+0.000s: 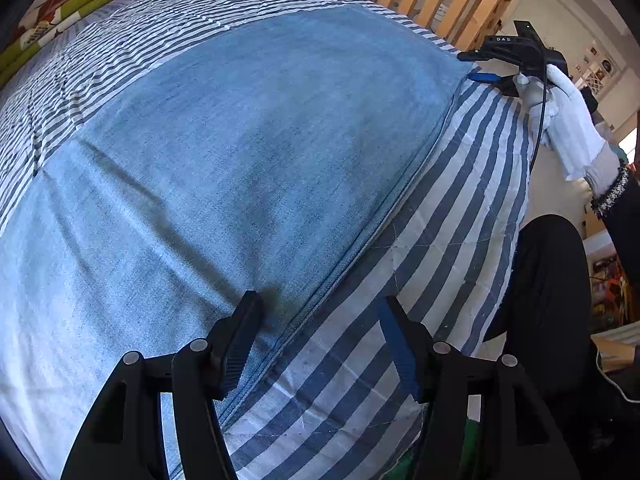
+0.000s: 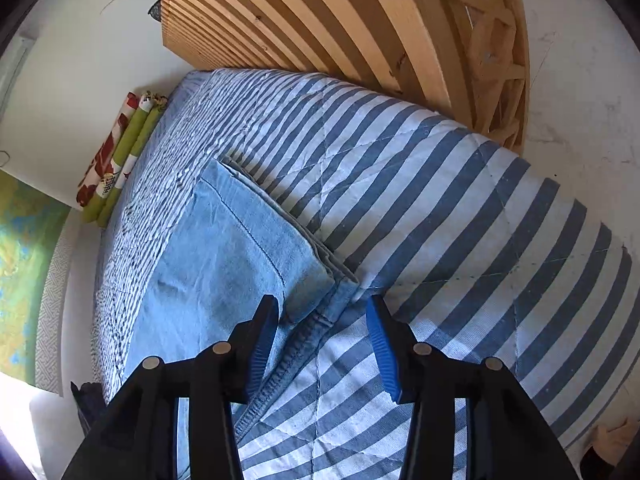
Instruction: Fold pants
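Light blue denim pants [image 1: 248, 152] lie flat on a blue and white striped quilt [image 1: 452, 240]. My left gripper [image 1: 320, 306] is open, straddling the pants' long side seam low over the cloth. In the left wrist view the right gripper [image 1: 486, 68], held by a white-gloved hand [image 1: 568, 120], sits at the pants' far corner. The right wrist view shows the pants [image 2: 224, 256] with a folded hem corner and layered edges. My right gripper [image 2: 322, 306] is open just over that corner, one finger above the denim, the other above the quilt.
A slatted wooden bed frame [image 2: 360, 24] leans against the wall behind the quilt [image 2: 460, 208]. A rolled red, white and green fabric bundle [image 2: 120, 152] lies along the quilt's far side. A dark-clothed leg [image 1: 552, 300] stands at the quilt's right edge.
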Demonstrator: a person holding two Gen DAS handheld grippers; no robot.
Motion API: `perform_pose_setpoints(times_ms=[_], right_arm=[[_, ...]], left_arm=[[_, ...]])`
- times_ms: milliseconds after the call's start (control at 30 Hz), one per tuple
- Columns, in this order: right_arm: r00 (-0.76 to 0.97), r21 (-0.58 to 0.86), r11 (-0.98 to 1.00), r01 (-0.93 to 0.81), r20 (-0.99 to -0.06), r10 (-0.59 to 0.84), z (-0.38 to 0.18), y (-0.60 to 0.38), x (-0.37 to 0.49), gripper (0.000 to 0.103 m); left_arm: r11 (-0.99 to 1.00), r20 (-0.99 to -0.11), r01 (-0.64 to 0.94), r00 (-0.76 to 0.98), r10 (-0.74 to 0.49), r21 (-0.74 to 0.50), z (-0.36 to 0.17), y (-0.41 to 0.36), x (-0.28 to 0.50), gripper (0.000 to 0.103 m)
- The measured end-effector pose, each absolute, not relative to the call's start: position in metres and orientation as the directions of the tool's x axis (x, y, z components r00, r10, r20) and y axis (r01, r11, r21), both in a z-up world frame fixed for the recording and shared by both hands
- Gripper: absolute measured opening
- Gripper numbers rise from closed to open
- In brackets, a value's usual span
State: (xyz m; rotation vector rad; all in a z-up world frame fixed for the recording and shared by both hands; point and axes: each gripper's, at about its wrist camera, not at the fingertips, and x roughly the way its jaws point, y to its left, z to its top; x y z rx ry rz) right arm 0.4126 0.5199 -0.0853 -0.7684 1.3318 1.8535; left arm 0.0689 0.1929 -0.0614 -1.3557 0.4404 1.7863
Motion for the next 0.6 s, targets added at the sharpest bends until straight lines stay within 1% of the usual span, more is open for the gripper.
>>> perform_pose_setpoints(times_ms=[133,200,267,433,533,600], right_arm=[[-0.585,0.553,-0.19,-0.811,-0.776,0.234,-0.089,0.521,0.409,0.041],[-0.592,0.565,-0.177,-0.806,-0.769,0.242,-0.09,0.522,0.41,0.037],[-0.6,0.579,-0.159,-0.799,-0.761,0.245,-0.092,0.521,0.411,0.025],[-0.598,0.574,-0.169,-0.801,-0.749,0.285,-0.086,0.515,0.412,0.013],[-0.597,0.564,-0.201,-0.801,-0.729,0.334,-0.066,0.507,0.408,0.012],[-0.588,0.534,-0.247,-0.809,-0.719,0.37,-0.046,0.499,0.4,0.012]], left_arm=[[-0.592,-0.91,-0.779,-0.069,0.408,-0.206,-0.061,0.191,0.068,0.064],[-0.593,-0.908,-0.777,-0.066,0.413,-0.213,-0.061,0.189,0.067,0.064],[-0.593,-0.906,-0.775,-0.062,0.418,-0.221,-0.061,0.186,0.066,0.064],[-0.595,-0.898,-0.763,-0.044,0.437,-0.252,-0.059,0.177,0.064,0.064],[-0.625,-0.873,-0.712,-0.035,0.487,-0.32,-0.047,0.161,0.056,0.064],[-0.654,-0.851,-0.672,-0.066,0.521,-0.348,-0.034,0.137,0.05,0.064]])
